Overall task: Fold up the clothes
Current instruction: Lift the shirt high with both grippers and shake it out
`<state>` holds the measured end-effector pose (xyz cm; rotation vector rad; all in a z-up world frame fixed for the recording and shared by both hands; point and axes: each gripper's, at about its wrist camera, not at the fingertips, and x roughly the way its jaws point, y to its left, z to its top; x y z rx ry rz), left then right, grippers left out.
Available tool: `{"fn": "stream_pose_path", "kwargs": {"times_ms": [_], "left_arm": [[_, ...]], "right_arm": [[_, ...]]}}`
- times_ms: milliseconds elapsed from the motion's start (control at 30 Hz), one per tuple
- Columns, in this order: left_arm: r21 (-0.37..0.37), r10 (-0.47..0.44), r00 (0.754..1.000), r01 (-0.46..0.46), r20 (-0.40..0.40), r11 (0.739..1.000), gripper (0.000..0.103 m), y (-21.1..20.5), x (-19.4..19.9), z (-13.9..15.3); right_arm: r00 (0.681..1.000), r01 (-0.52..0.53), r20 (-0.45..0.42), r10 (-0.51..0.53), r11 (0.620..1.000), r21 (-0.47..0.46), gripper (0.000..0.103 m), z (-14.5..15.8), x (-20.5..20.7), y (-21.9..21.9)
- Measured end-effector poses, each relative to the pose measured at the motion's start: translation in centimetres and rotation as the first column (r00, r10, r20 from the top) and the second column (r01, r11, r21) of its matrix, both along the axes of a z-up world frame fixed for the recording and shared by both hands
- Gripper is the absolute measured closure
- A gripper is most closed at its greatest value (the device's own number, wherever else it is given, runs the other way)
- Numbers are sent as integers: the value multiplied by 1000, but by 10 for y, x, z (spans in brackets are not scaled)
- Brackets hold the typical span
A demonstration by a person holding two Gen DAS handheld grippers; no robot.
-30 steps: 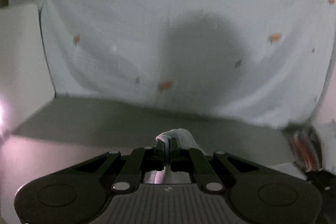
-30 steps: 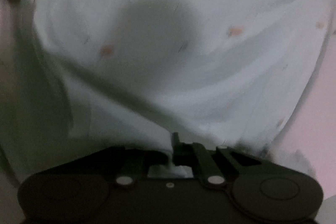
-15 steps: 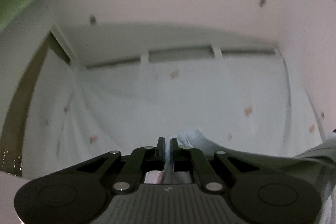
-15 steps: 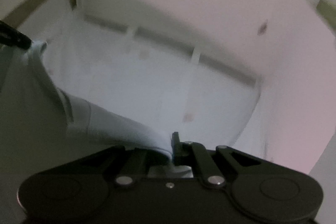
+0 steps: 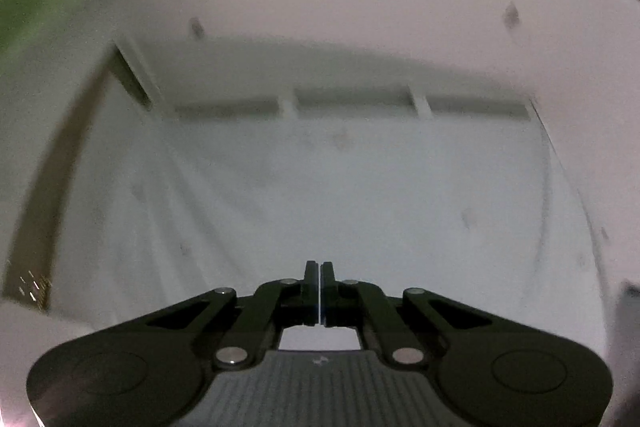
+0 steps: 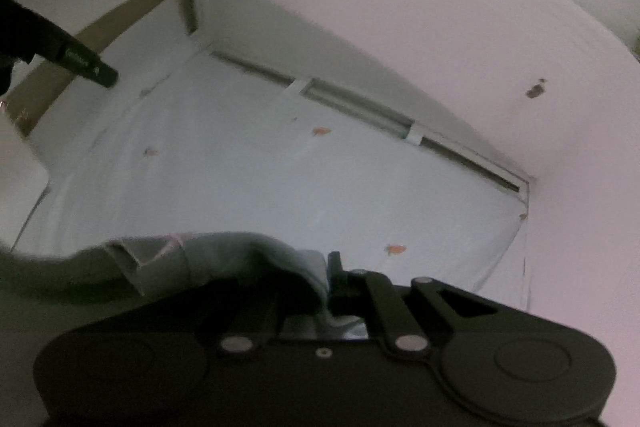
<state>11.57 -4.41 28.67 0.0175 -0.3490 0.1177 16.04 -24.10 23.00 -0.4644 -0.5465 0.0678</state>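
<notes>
White garment (image 6: 248,179) edge pinched in raised right gripper (image 6: 330,267).

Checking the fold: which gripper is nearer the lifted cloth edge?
Right. The right gripper is shut on the cloth edge; the left gripper is apart, over the far left part.

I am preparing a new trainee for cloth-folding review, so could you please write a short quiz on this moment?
1. True or false: the right gripper is shut on a fold of the white cloth.
2. The small printed marks that show clearly on the cloth in the right wrist view are: A blue, B orange, C green.
3. Fill in: the left gripper is ___ (open or shut).
Key: 1 true; 2 B; 3 shut.
</notes>
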Motion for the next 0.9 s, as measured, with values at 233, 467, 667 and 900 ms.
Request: {"fn": "stream_pose_path", "kwargs": {"times_ms": [233,467,667,900], "left_arm": [[-259,-381,786,287,-487,922,85,6,37,-129],[-410,-589,580,423,-563,808,51,-18,40,-182],[-503,-780,396,604,-484,618,10,-36,47,-184],[-570,-804,199,612,-559,548,4,-84,81,-218]], "right_arm": [[982,29,-185,-21,999,40,100,-42,-1,-6],[948,147,-294,-119,986,74,100,-60,25,-28],[922,201,-354,-160,976,82,100,-78,35,-38],[918,210,-364,-158,971,110,100,-84,36,-47]]}}
